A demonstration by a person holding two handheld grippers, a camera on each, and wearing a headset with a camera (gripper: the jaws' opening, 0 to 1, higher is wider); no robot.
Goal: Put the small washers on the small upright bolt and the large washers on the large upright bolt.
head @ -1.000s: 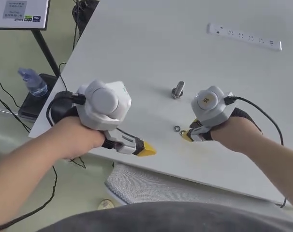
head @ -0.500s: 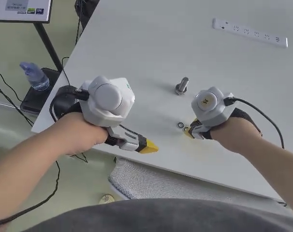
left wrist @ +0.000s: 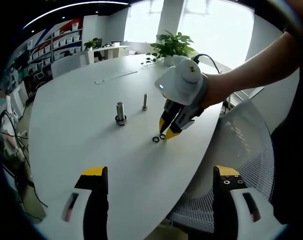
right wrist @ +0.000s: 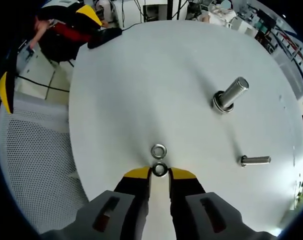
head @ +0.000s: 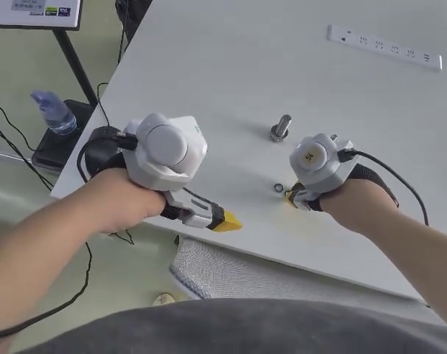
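Clenching on the gripped washer (right wrist: 159, 169), the right tongs (right wrist: 159, 173) have their yellow tips drawn in to a narrow gap, down at the white tabletop (right wrist: 141, 70). In the right gripper view, the loose washer (right wrist: 158, 150) lies flat just beyond the gripped one, at 12 o'clock from it and slightly apart. The large bolt (right wrist: 230, 95) stands well apart at 2 o'clock from the tongs, with a ring (right wrist: 219, 103) round its foot. The small bolt (right wrist: 255, 160) stands at 3 o'clock, farther out.

In the head view, the right tongs (head: 291, 195) point toward 9 o'clock near the table edge, with the loose washer (head: 279, 187) just beside their tips and the large bolt (head: 281, 127) at 12 o'clock from it.

The left tongs (left wrist: 160, 173) are released, jaws spread wide and empty, and hover off the tabletop edge above a mesh chair (left wrist: 246, 165). The left gripper view looks across at the right tongs (left wrist: 166, 134), the loose washer (left wrist: 155, 139), the large bolt (left wrist: 120, 112) and the small bolt (left wrist: 145, 101). A power strip (head: 386, 50) lies far off at 1 o'clock in the head view.
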